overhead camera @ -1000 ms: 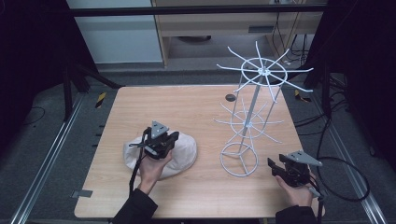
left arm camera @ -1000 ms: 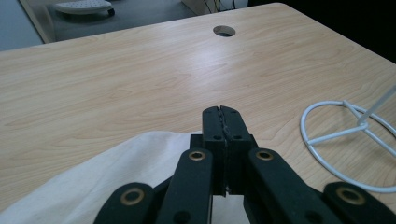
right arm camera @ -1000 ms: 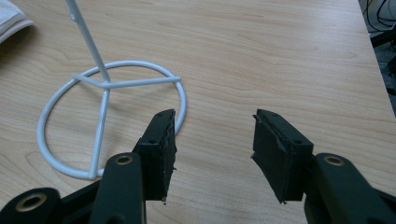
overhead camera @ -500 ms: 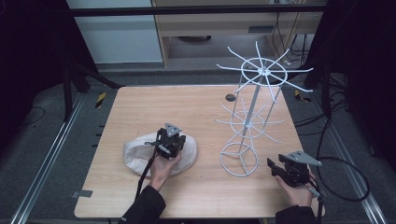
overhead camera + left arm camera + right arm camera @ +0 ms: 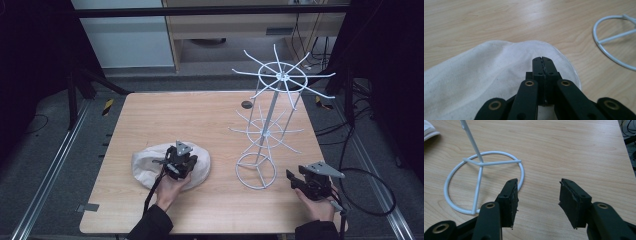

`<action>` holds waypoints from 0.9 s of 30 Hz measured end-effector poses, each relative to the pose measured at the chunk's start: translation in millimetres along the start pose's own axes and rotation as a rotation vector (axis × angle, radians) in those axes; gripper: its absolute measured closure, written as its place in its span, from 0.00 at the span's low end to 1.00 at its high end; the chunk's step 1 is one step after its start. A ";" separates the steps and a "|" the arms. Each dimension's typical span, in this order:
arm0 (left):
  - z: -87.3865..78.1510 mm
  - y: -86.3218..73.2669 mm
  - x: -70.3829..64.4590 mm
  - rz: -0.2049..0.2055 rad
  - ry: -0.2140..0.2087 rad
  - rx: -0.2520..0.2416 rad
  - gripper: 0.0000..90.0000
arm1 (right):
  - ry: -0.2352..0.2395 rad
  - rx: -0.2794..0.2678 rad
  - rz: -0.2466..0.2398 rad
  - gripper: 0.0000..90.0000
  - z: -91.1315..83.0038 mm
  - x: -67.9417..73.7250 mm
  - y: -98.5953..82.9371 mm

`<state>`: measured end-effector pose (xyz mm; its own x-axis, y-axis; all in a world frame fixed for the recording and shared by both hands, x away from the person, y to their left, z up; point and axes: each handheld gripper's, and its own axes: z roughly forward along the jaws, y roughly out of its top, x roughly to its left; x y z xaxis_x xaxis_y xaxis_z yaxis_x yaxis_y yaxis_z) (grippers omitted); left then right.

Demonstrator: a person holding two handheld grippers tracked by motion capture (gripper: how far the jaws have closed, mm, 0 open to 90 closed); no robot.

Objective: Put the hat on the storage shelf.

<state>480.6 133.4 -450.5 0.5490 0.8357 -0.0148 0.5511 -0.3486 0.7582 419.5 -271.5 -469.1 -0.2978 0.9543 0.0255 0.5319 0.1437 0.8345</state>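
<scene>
the left hand-held gripper (image 5: 542, 65) sits with jaws pressed together over the white cloth (image 5: 150, 166), whether pinching fabric i cannot tell. the right hand-held gripper (image 5: 537, 200) waits with jaws apart at the table's (image 5: 200, 120) 4 o'clock corner. largest first: the table has bare wood from 10 to 12 o'clock; the wire rack (image 5: 270, 125) stands at 3 o'clock. lift the cloth at 7 o'clock high to clear the rack's prongs and ring base (image 5: 484, 182).
</scene>
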 end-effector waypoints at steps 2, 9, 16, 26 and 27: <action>-8.2 -7.7 -3.3 0.025 -0.016 0.008 1.00 | -0.002 0.000 -0.001 0.55 0.1 -0.7 -0.3; -22.2 -19.6 -12.1 0.064 -0.049 0.014 1.00 | -0.001 0.003 -0.001 0.55 0.2 -0.6 -0.5; -37.7 -20.9 -17.2 0.093 -0.055 -0.022 1.00 | -0.004 0.001 0.004 0.55 -0.6 -1.4 -1.0; -98.2 -47.8 15.8 0.054 0.014 -0.081 1.00 | -0.005 0.003 0.004 0.55 -0.6 -0.8 -1.4; -101.6 -52.5 21.3 0.049 0.032 -0.074 1.00 | -0.005 0.004 -0.001 0.55 -0.4 -0.9 -1.3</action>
<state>399.5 212.6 -424.4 0.5532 0.8319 0.0436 0.4755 -0.3583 0.8035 418.8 -272.7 -470.0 -0.2940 0.9555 0.0221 0.5349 0.1454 0.8323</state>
